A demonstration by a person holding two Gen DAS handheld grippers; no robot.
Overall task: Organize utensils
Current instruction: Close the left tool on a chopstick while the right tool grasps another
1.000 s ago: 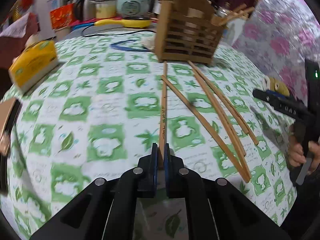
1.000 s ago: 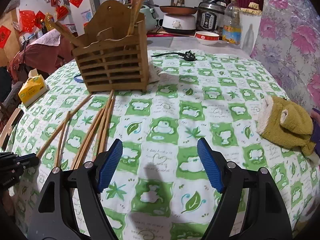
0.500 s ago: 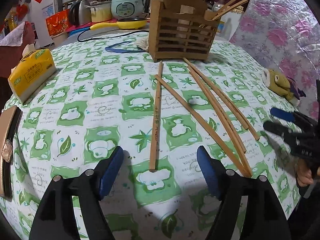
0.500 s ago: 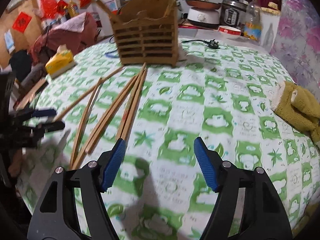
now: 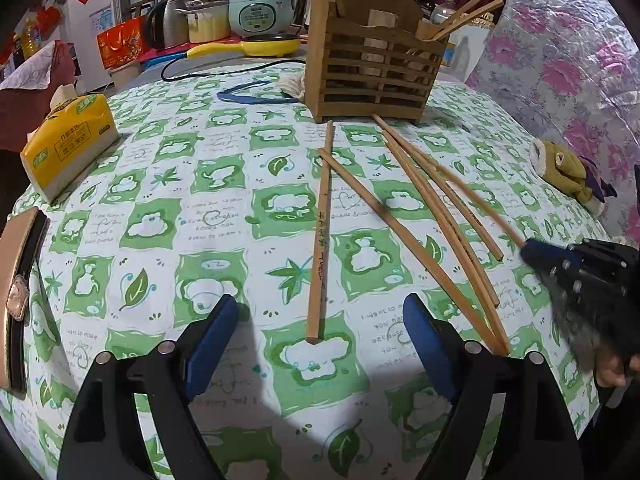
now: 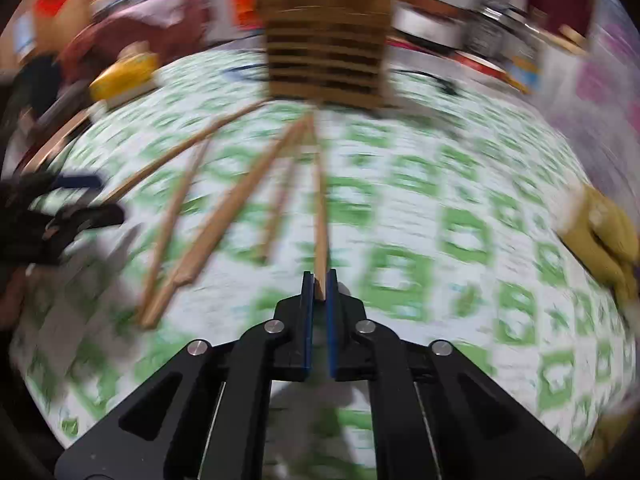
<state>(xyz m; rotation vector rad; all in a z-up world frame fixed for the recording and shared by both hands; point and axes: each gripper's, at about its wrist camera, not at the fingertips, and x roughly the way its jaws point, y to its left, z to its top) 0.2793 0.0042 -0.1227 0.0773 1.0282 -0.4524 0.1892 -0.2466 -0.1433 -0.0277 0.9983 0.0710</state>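
Task partly done: some sticks upright in wooden holder (image 5: 372,56) far centre, five chopsticks (image 5: 320,236) loose on cloth; right gripper (image 6: 319,286) clamped on rightmost chopstick (image 6: 320,216), left gripper (image 5: 316,344) spread wide, empty.

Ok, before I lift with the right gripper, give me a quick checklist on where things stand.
1. Right gripper shut on a chopstick: ok, pinched at its near end.
2. Only one stick in the grip: cannot tell, the right wrist view is motion-blurred.
3. Left gripper open and holding nothing: ok.
4. Left gripper apart from the marked chopstick: ok, its end lies between the open fingers, untouched.
5. Wooden holder upright and ready to take sticks: ok, some already stand in it.
6. Remaining chopsticks lying flat on the table: ok, two cross near their ends.
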